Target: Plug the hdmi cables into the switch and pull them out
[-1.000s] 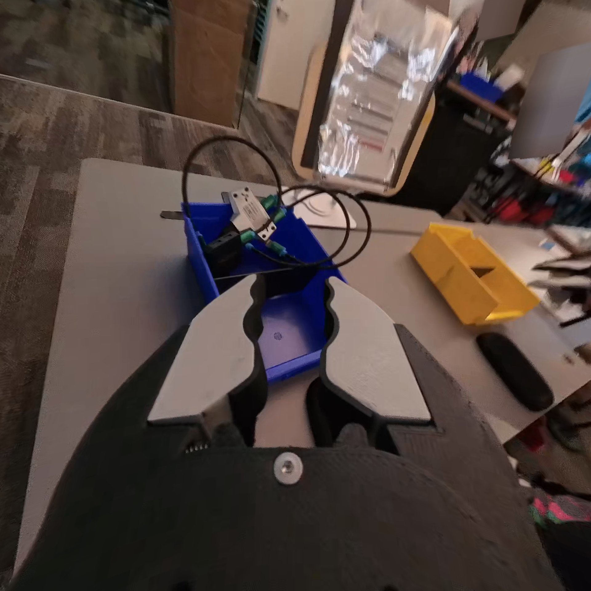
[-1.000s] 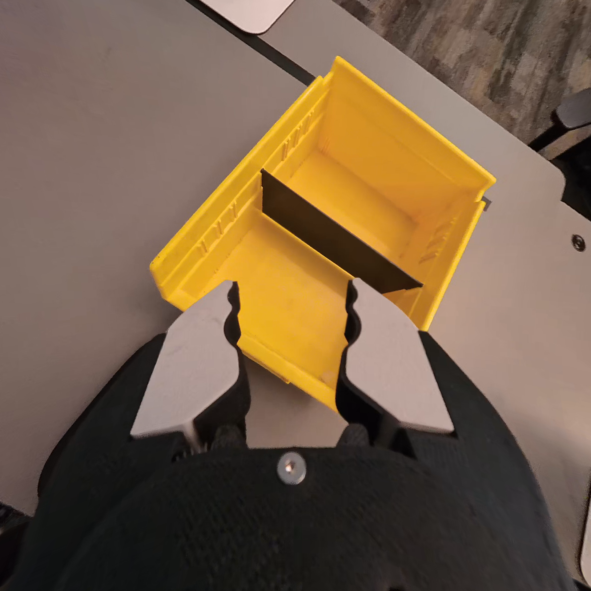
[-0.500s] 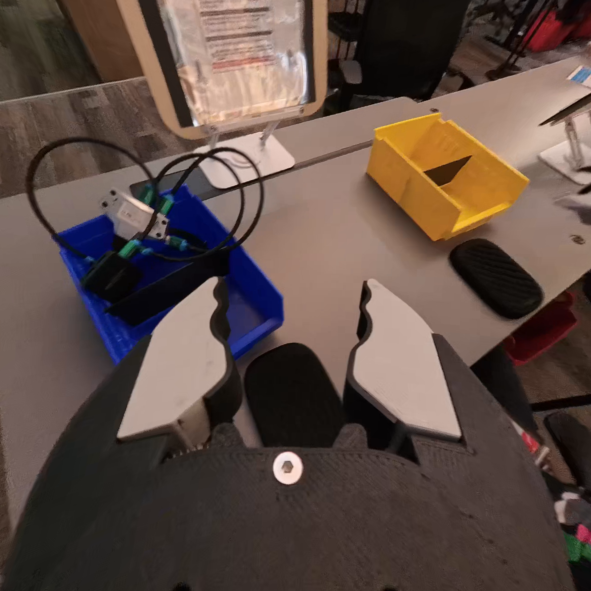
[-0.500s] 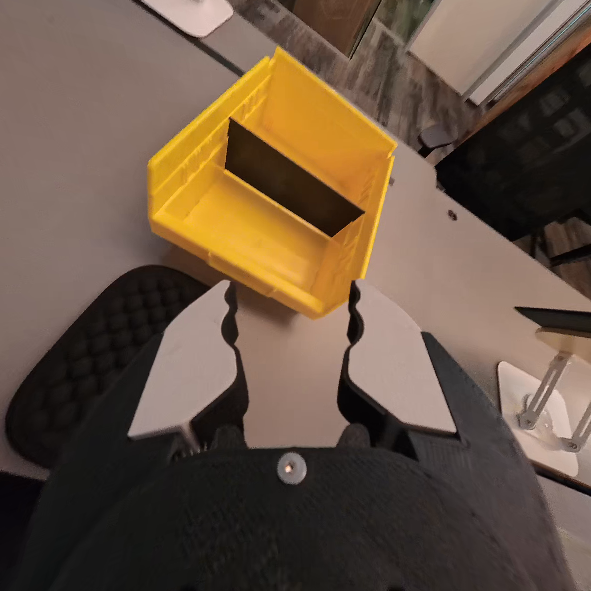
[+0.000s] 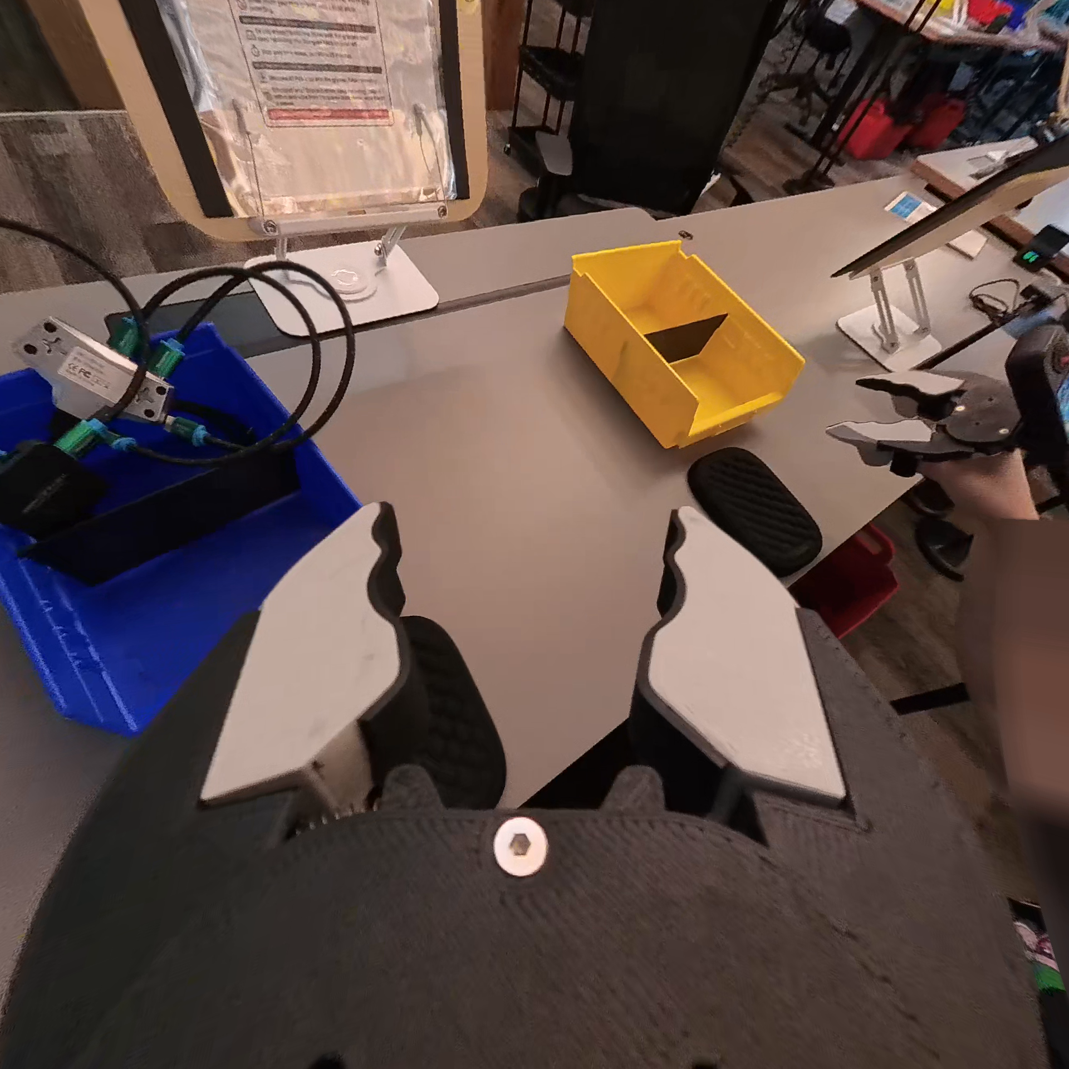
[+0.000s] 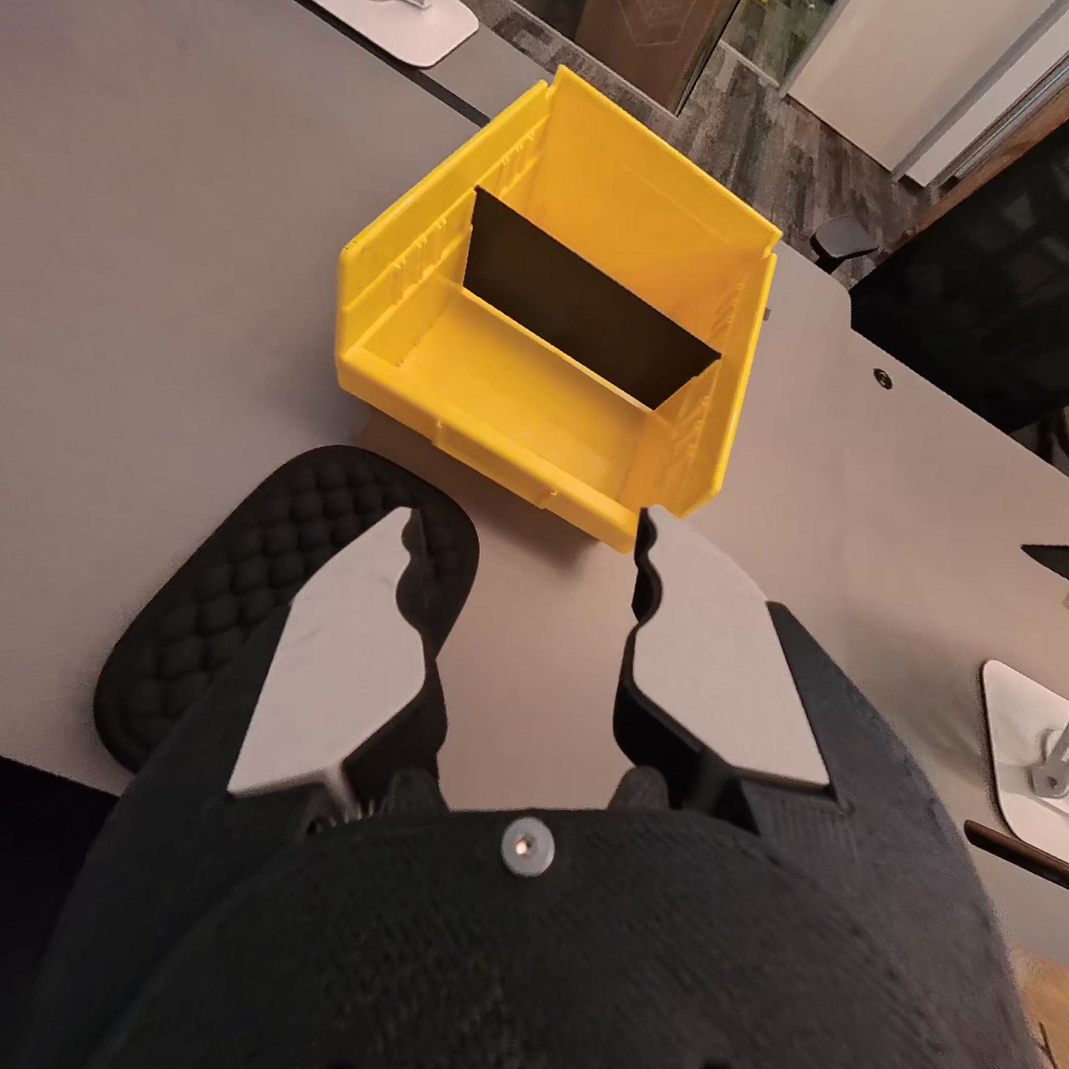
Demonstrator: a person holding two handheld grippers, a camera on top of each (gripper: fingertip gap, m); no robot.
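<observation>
Since a second ago the left gripper [image 5: 529, 523] has pulled back from over the blue bin [image 5: 144, 625] and swung right, now hovering above bare table [image 5: 509, 439] with fingers wide apart, nothing between them; the right gripper [image 6: 523, 523] has backed off the yellow bin [image 6: 584, 191], fingers also apart and empty. Left to right in the left wrist view: the blue bin sits at the left table edge with a black divider [image 5: 173, 512] across it; the silver switch [image 5: 87, 373] rests tilted on the bin's far rim, hdmi cables [image 5: 312, 358] with green plugs [image 5: 165, 361] at its edge, black loops arching over the bin and onto the table; whether each plug is fully seated cannot be told. A small black box [image 5: 40, 491] lies in the bin's far compartment. Behind stands a framed sign on a stand [image 5: 324, 110]. A black pad [image 5: 457, 729] lies under the left gripper's fingers. Mid-table right is the yellow bin [image 5: 636, 358], with its own black divider; just in front, a second black pad [image 5: 755, 509]. At far right the right gripper [image 5: 850, 410] shows, held in a hand [image 5: 983, 489], off the table edge. In the right wrist view the pad [image 6: 243, 578] lies under the left finger [image 6: 347, 648], the yellow bin just ahead.
</observation>
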